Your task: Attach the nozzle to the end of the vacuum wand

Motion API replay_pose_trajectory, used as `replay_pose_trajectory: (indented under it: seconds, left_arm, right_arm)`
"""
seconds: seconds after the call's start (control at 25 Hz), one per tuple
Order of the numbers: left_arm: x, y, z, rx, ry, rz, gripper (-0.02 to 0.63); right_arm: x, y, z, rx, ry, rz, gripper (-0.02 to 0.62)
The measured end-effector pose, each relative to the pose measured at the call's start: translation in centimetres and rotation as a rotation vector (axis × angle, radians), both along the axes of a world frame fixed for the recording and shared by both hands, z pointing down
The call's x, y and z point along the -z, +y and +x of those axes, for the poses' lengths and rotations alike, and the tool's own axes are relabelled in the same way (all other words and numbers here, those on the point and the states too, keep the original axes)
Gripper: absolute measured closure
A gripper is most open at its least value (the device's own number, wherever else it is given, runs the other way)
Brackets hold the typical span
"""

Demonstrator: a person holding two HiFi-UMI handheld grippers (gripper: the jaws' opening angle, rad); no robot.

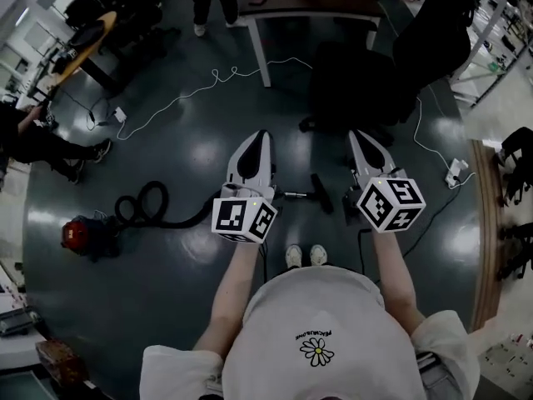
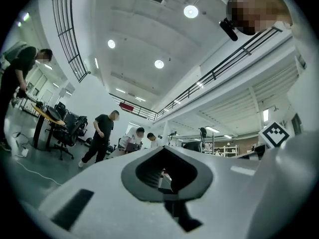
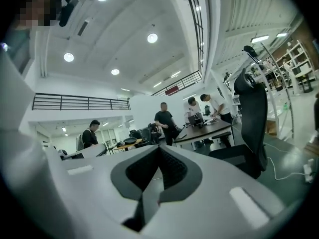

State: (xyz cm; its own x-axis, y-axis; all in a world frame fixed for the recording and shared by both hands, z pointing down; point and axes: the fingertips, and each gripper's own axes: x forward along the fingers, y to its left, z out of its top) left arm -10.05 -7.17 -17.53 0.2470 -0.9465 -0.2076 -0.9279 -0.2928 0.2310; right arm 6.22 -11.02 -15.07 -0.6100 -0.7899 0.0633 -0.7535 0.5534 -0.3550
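Both grippers are held up at chest height, well above the floor [image 1: 191, 148]. The left gripper [image 1: 261, 135] has its jaws fully together with nothing between them, as its own view confirms. The right gripper [image 1: 355, 134] is the same, pads meeting and empty. The task's parts lie on the floor below, just ahead of the person's shoes. The vacuum wand [image 1: 296, 195] is a thin pale tube lying between the two grippers as seen from the head view. The dark nozzle [image 1: 322, 192] sits at its right end; I cannot tell whether the two touch or are already joined. A black hose [image 1: 154, 205] loops from the wand side to the red canister [image 1: 83, 236] at the left. Judgement: the wand looks stiff, smooth and light, so it is likely to roll or slip in the pads. It is best taken close to its free end so the tip stays steady. The nozzle looks like rigid, light plastic and is best held by its neck, near the socket. The hose is soft and may drag on the wand when it is lifted.
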Motion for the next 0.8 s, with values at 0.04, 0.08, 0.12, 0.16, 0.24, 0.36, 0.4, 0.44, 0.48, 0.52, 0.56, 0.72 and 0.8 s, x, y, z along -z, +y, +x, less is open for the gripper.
replay_pose_trajectory:
  seconds: [0.04,0.08,0.12,0.16,0.24,0.36,0.4,0.44,0.48,0.52,0.56,0.72,0.8]
  left_arm:
    - [0.2,-0.1,-0.3,0.002,-0.005,0.002,0.604]
    - [0.5,-0.3,-0.6,0.004,-0.003,0.005,0.604]
    - [0.9,-0.5,-0.9,0.006,0.005,0.010,0.604]
    - [1.2,-0.5,-1.2,0.010,0.012,0.015,0.604]
    - [1.6,-0.3,-1.8,0.025,0.008,0.022,0.604]
    - [1.4,-0.4,-2.2,0.037,-0.006,0.018,0.604]
    - [1.3,-0.7,-2.3,0.039,-0.007,0.016,0.604]
    - [1.1,-1.1,-2.2,0.040,-0.009,0.014,0.604]
    - [1.0,-1.6,-2.2,0.040,-0.011,0.014,0.604]
    - [0.9,-1.9,-2.1,0.038,-0.014,0.013,0.604]
    - [0.7,-2.2,-2.0,0.036,-0.017,0.012,0.604]
    - [0.2,-1.7,-2.1,0.034,-0.025,0.000,0.604]
    - [0.5,-1.1,-2.5,0.035,-0.021,-0.003,0.604]
  right_arm:
    - [0.1,0.0,-0.6,0.001,0.005,0.002,0.594]
    - [0.2,-0.1,-1.0,0.000,0.009,0.003,0.594]
    - [0.4,-0.3,-1.4,-0.001,0.010,0.004,0.594]
    - [0.6,-0.4,-1.7,0.000,0.006,0.005,0.594]
    - [0.9,-0.3,-2.2,0.008,-0.006,0.009,0.594]
    - [0.9,-0.4,-2.4,0.020,-0.014,0.014,0.594]
    - [0.8,-0.6,-2.4,0.024,-0.012,0.015,0.594]
    - [0.7,-1.0,-2.4,0.027,-0.009,0.016,0.594]
    - [0.6,-1.3,-2.4,0.028,-0.007,0.017,0.594]
    - [0.4,-1.7,-2.3,0.030,-0.006,0.017,0.594]
    - [0.3,-1.9,-2.3,0.031,-0.005,0.016,0.594]
    - [0.2,-1.5,-2.8,0.041,0.005,0.014,0.594]
    - [0.7,-0.8,-3.2,0.047,0.004,0.018,0.594]
